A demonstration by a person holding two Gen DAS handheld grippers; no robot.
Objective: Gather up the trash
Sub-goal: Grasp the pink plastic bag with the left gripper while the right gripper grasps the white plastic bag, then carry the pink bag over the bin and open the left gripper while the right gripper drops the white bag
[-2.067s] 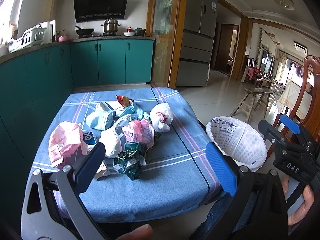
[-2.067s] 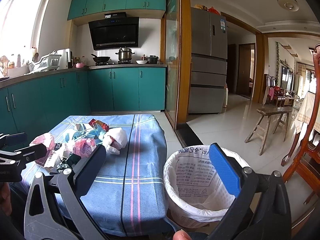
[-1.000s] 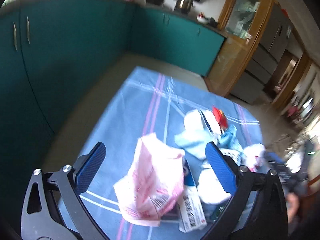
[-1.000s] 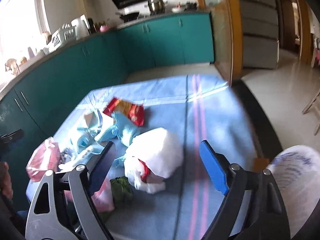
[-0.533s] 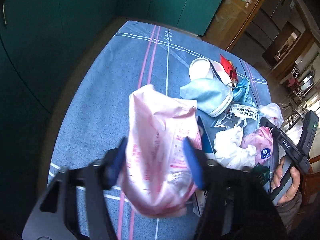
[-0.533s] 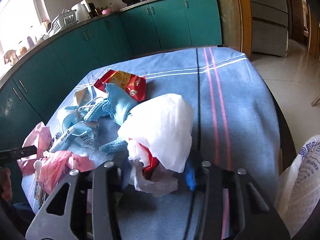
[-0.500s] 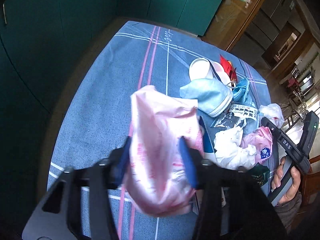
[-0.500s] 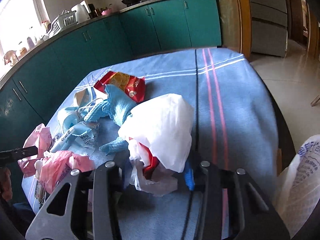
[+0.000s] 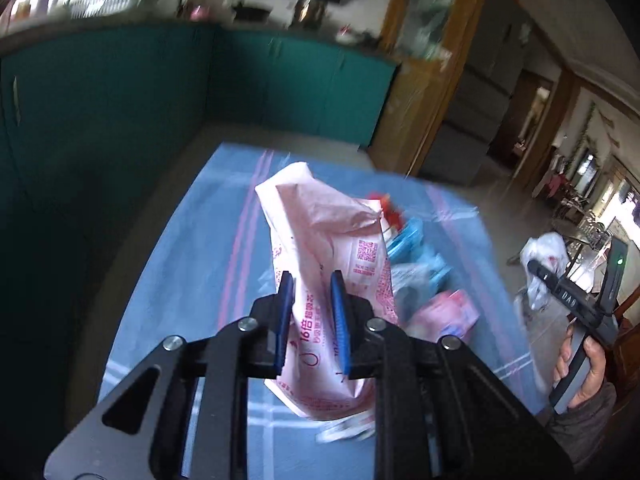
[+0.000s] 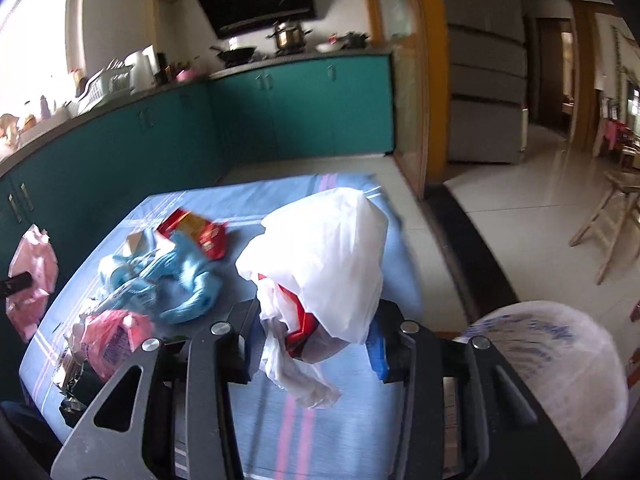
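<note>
Both bags have come up off the surface (image 10: 256, 208) since a second ago: left gripper (image 9: 312, 312) closing tight on the pink bag (image 9: 320, 240), right gripper (image 10: 312, 336) clamping the white bag (image 10: 324, 248), the lined bin (image 10: 560, 360) beside the surface, remaining trash (image 10: 160, 272) lying beyond.

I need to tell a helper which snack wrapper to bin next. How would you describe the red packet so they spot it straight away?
Start at the table under the blue striped cloth. Look toward its far edge, nearest the teal cabinets, behind the pale blue crumpled wrappers. The red packet lies flat there, and it is the only bright red-and-orange foil piece among the pink, white and blue litter.
</note>
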